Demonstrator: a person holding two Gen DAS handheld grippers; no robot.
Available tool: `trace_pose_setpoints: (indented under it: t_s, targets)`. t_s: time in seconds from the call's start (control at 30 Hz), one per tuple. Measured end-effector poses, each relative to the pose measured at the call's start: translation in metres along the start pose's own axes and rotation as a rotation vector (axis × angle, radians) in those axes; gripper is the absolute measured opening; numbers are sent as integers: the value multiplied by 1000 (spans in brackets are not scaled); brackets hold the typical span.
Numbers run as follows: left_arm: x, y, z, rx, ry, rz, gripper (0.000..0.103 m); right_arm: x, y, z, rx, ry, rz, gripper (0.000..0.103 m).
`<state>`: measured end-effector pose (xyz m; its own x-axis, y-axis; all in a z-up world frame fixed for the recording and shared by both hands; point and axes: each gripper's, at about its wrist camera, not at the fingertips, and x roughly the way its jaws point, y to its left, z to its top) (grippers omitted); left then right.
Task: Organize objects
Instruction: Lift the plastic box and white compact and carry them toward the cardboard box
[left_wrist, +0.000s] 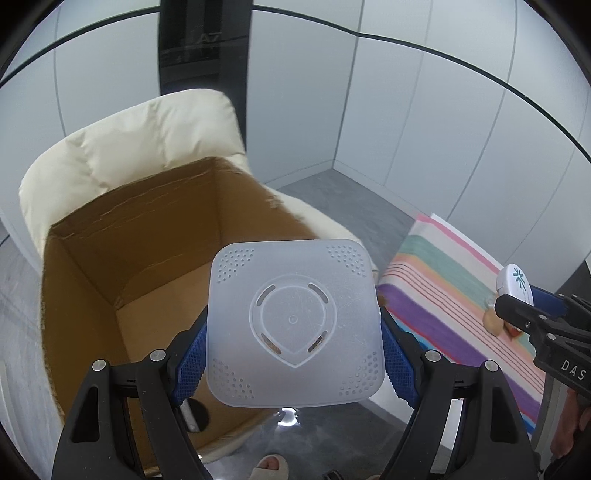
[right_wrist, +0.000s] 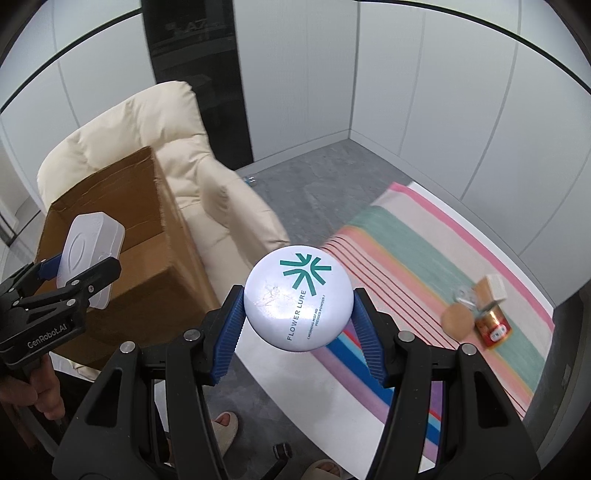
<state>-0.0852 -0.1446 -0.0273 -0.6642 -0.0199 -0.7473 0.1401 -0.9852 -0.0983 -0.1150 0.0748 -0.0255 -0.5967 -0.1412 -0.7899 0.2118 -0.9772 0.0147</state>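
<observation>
My left gripper is shut on a square translucent white plastic box, held above the near edge of an open cardboard box that stands on a cream armchair. My right gripper is shut on a round white compact with teal "Flower Lure" print, held over the floor between the armchair and a striped cloth. The right view shows the left gripper with the plastic box over the cardboard box. The compact also shows at the right edge of the left view.
On the striped cloth lie a cork disc, a small red and gold can, a white and tan block and a small shiny item. White wall panels enclose the grey floor. Slippered feet stand below.
</observation>
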Motion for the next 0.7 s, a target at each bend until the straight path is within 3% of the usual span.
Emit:
trace_pose_setpoints:
  t_s: [0.63,0.7]
  targets:
    - [-17,78,-11,-63,-23,97,84,15,95,31,-127,2,115,60]
    - [-20,83,-14,-70,-31,115,88,16,105,33,-144,1,124,60]
